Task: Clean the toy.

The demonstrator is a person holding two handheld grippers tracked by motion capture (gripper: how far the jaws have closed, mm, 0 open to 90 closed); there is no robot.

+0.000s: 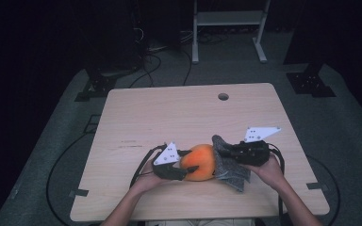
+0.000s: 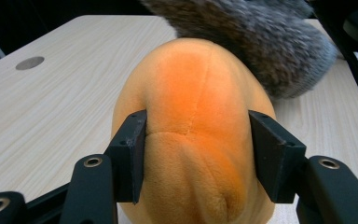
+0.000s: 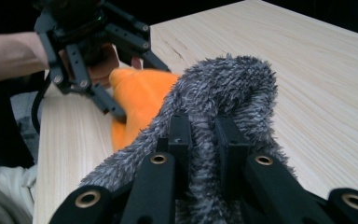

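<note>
Orange plush toy (image 1: 199, 162) lies on the light wood-grain table (image 1: 179, 113), near the person's edge, between the two grippers. No container is present on the table; the toy rests directly on the tabletop. Its body is rounded and egg-shaped, covered in short soft pile, with a stitched seam running along its middle as seen in the left gripper view (image 2: 193, 135).

Left gripper (image 1: 181, 170) clamps the toy: both black pads press into its sides and the plush bulges slightly around them.

Grey fuzzy cloth (image 1: 228, 162) has long, shaggy fibres and lies draped against the toy's right side, touching it. Right gripper (image 1: 228, 151) is closed on a raised fold of this cloth (image 3: 223, 93); the fold arches over the jaws.

A round hole (image 1: 223, 96) sits near the table's far edge.
</note>
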